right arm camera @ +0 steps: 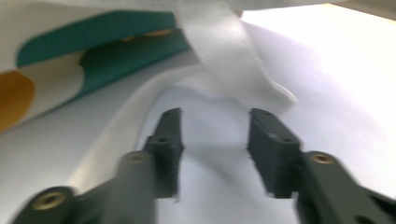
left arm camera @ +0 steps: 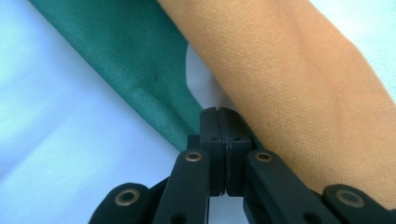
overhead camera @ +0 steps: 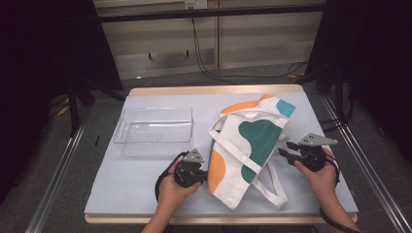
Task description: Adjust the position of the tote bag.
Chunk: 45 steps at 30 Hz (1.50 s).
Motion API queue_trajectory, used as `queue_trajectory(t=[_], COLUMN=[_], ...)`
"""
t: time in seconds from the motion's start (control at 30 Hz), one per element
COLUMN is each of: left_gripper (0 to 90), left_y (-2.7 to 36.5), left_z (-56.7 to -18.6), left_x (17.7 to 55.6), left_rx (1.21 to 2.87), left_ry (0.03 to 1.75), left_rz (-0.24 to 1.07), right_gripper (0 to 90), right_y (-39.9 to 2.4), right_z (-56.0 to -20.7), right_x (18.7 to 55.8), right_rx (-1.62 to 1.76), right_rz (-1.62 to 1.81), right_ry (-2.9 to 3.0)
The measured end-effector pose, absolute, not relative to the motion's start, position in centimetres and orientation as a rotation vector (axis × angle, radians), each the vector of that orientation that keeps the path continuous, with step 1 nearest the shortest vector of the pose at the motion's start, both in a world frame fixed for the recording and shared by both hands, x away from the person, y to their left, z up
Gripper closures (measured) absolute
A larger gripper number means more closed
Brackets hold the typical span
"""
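Nearest us, our left hand (overhead camera: 171,190) holds the left gripper (overhead camera: 200,171), its jaws pressed together on the edge of the white cloth tote bag with green and orange patches (overhead camera: 248,145). Behind and left sits a clear plastic rectangular tray (overhead camera: 154,130). The bag lies crumpled mid-table on the pale blue mat (overhead camera: 126,179). Over on our right, the right gripper (overhead camera: 285,148) has its jaws apart, nothing between them, just beside the bag's white strap (right arm camera: 233,51).

A pale blue-grey table (overhead camera: 145,174) with a light wooden edge carries a clear plastic tray (overhead camera: 154,130) at left and a patterned cloth tote bag (overhead camera: 248,145) lying flat just beside it.
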<state>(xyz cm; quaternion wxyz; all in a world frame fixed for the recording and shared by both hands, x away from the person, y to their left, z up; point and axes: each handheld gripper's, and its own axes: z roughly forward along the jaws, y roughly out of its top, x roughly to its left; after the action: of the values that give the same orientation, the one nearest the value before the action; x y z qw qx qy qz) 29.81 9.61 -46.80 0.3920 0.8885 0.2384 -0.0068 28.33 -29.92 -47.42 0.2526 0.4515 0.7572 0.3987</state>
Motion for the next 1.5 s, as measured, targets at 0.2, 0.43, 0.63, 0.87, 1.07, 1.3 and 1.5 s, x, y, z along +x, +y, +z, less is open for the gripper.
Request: queue_trajectory(t=[0.2,0.43,0.63,0.87,1.07,1.3,1.5], left_gripper=[89.6,89.6,89.6,89.6,88.7,88.8,89.3], left_y=[9.8,10.1,10.1,10.7,10.7,10.9,11.1], left_z=[-46.9,-46.9,-47.0,-46.8,-46.7,-46.5,-46.5], left_x=[30.0,30.1,30.2,30.5,30.3,30.4,30.5], left_rx=[2.249,2.250,2.226,2.218,2.224,2.253,2.215], left_ry=[0.616,0.615,0.624,0.655,0.633,0.637,0.658], left_rz=[-0.015,-0.031,-0.036,-0.016,0.002,-0.002,0.017], right_gripper=[41.0,73.3,82.2,87.5,88.4,88.4,88.4], right_y=[-30.3,-29.1,-28.5,-28.8,-27.2,-25.3,-24.6], right_z=[-47.1,-46.6,-46.7,-47.3,-47.4,-47.0,-46.8], right_x=[28.9,29.5,29.4,28.9,27.9,26.9,26.3], right_rx=[1.218,1.130,1.139,1.137,1.099,1.031,1.000], right_rz=[1.081,1.113,1.132,1.136,1.203,1.229,1.245], right_ry=[2.000,2.033,2.066,2.115,2.156,2.192,2.212])
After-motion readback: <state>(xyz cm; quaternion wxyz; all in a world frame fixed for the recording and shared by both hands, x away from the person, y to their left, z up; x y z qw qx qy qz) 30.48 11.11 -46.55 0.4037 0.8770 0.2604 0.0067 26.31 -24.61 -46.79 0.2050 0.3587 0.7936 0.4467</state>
